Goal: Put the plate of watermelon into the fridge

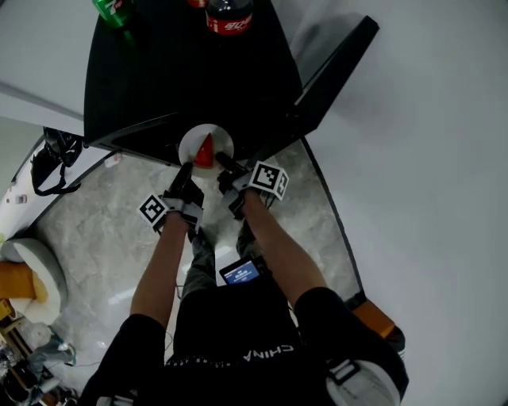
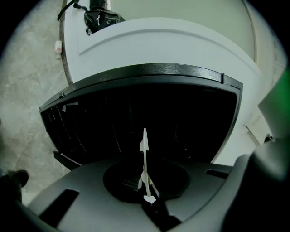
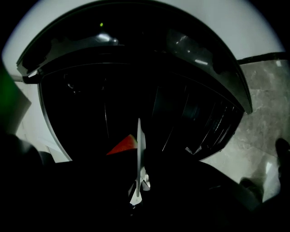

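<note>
The white plate (image 1: 189, 144) with the watermelon slice (image 1: 205, 151) is clamped by its rim between the left gripper (image 1: 186, 170) and the right gripper (image 1: 225, 164). It is held just ahead of both, at the open fridge (image 1: 190, 79); setting it inside is judged still left

A dark bottle with a red label (image 1: 229, 16) and a green bottle (image 1: 115, 12) stand near each other, while a black strapped bag (image 1: 51, 162) and a round white cushion (image 1: 36, 266) border the grey marble floor (image 1: 95, 238).

One plate (image 1: 190, 143); one wedge (image 1: 205, 151); two bottles (image 1: 229, 16) (image 1: 112, 9)
</note>
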`<state>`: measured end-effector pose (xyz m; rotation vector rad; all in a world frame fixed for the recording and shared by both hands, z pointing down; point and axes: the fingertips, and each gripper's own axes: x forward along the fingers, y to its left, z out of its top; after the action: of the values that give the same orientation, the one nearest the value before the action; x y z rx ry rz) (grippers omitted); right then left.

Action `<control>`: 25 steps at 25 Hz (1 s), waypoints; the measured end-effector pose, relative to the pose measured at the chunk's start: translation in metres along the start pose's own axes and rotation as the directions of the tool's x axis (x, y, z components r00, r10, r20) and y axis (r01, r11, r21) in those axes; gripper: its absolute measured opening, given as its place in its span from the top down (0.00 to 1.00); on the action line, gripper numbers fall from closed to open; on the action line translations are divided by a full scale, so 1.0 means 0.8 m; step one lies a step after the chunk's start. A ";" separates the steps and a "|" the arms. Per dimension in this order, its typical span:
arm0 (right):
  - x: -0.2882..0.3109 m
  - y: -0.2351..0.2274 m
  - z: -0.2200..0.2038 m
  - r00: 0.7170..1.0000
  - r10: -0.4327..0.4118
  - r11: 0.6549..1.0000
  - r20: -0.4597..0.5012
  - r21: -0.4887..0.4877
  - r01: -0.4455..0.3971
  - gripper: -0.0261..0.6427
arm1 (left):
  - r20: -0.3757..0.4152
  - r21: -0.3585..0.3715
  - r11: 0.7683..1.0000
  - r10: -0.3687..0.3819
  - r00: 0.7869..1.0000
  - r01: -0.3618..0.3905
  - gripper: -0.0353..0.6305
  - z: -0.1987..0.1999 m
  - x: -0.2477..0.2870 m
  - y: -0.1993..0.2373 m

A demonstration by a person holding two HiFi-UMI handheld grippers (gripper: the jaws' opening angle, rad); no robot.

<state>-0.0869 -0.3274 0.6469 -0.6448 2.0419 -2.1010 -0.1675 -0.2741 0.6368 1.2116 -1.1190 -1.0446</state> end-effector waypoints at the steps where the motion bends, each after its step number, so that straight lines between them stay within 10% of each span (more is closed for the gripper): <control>1: 0.009 -0.006 0.005 1.000 -0.007 1.000 -0.008 -0.009 0.007 0.92 | 0.010 -0.009 1.000 0.009 1.000 -0.008 0.91 0.006 0.007 0.011; 25: 0.079 -0.089 0.049 0.970 -0.240 0.951 -0.033 -0.210 0.228 0.92 | 0.277 -0.028 0.989 0.146 0.950 -0.144 0.91 0.076 0.079 0.112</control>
<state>-0.1141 -0.3834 0.7290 -0.9092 2.3403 -2.0659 -0.2166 -0.3386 0.7322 0.9783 -1.3983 -1.1279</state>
